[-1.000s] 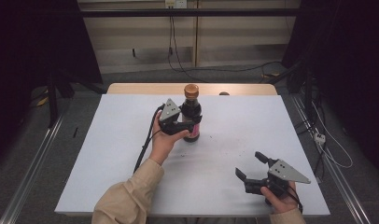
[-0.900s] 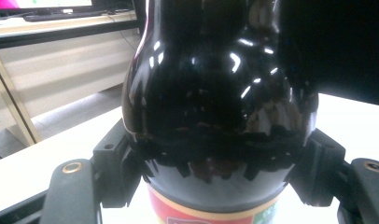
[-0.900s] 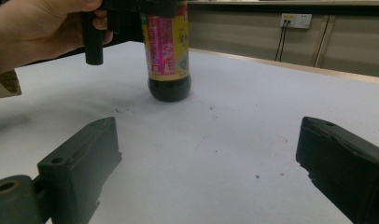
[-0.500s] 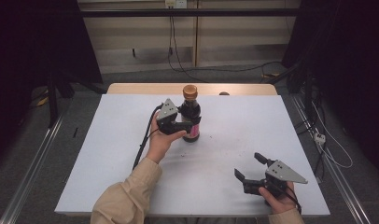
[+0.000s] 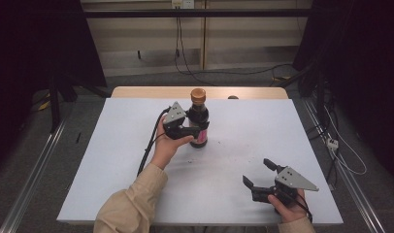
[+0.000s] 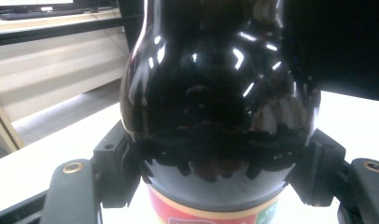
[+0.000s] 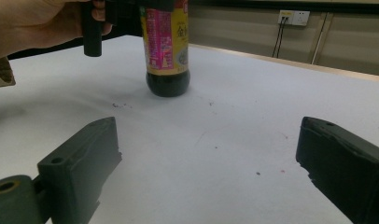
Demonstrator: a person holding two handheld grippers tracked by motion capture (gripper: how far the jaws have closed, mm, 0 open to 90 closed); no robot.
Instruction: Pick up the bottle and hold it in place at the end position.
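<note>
Little has shifted over the last second: the left gripper stays clamped on the bottle, and the right gripper has only drifted a touch where it waits, well apart from the bottle on the near right side of it. The bottle has kept its place and its upright pose, so my guess is that the grasp is settled and a lift or a move of the bottle is the next thing due, though nothing here says which.

In the left gripper view the jaws press against both sides of the bottle just under its rounded shoulder, right above the top edge of the label. In the right gripper view the jaws stand wide apart with nothing between them, pointed across the table toward the bottle.

Dark, glossy and smooth, the bottle throws bright glints off its curved shoulder; that slick, rounded surface looks like one that could slip in a loose hold. It narrows to a neck with a brown cap, and a pink and yellow label wraps its lower body. Its base rests on the table's pale, matte top, which bears a few dark specks and scuffs close to the bottle.
</note>
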